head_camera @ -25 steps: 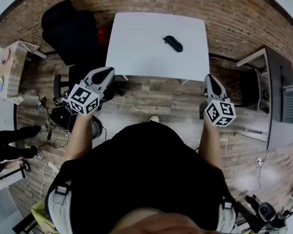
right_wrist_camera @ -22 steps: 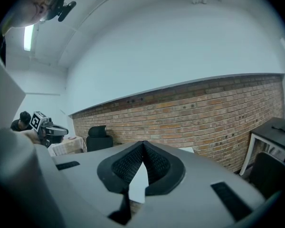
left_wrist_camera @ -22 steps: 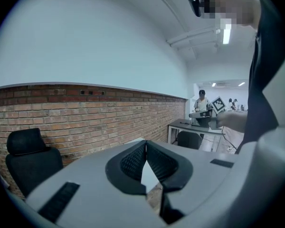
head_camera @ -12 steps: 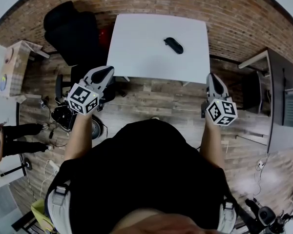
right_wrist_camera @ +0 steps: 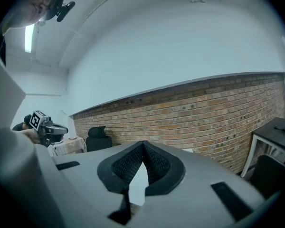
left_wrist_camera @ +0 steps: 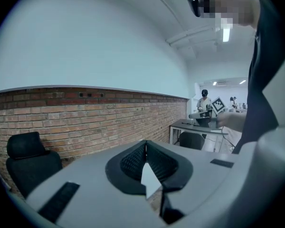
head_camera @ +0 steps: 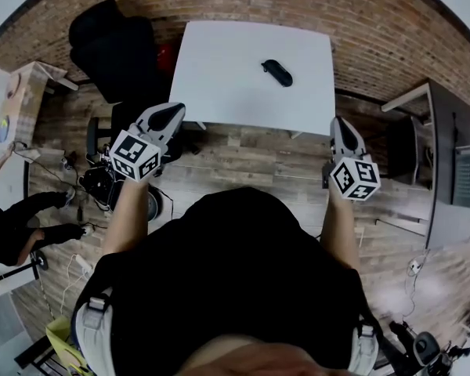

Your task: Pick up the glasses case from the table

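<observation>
Head view: glasses case (head_camera: 276, 72) on bench (head_camera: 219, 92) at twelve o'clock; left tool (head_camera: 169, 116), right tool (head_camera: 341, 128) closed, empty. Best open right, grip across its width.

Held out ahead, the left claw (head_camera: 171, 112) and right claw (head_camera: 339, 125) are both pinched together, empty.

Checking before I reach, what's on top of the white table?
Only a dark glasses case lies on the white table, toward its right side. The left tool covers the near left corner, so that bit is unseen.
</observation>
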Motion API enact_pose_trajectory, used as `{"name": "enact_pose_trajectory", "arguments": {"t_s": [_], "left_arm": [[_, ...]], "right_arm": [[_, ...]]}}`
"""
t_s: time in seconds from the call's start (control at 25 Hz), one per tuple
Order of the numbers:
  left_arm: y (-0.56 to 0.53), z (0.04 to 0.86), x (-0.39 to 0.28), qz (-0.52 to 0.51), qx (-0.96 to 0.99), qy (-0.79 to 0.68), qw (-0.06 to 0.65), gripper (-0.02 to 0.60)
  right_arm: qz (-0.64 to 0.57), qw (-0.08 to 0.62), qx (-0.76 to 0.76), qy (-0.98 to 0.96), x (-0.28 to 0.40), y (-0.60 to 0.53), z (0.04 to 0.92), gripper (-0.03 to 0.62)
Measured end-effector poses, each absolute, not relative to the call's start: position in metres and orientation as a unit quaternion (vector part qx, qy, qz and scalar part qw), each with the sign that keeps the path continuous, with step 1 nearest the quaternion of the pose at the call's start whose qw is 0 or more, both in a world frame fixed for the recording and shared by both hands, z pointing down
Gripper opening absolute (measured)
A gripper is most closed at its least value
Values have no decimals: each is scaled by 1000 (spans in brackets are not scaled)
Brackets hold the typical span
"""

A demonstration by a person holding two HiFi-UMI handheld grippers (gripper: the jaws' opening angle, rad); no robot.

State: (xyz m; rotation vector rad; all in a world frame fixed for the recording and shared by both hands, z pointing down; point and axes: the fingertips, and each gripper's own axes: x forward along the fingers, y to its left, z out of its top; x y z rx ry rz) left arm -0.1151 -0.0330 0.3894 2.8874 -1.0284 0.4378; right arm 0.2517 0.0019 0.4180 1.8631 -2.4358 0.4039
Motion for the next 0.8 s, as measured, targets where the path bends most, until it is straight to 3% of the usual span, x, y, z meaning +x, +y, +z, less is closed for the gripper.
{"name": "enact_pose_trajectory", "arguments": {"t_s": [0.8], "left_arm": [[-34, 391, -94, 142, 934, -327, 21, 11]], "right_arm": [[126, 29, 596, -792, 268, -6, 418, 12]]}}
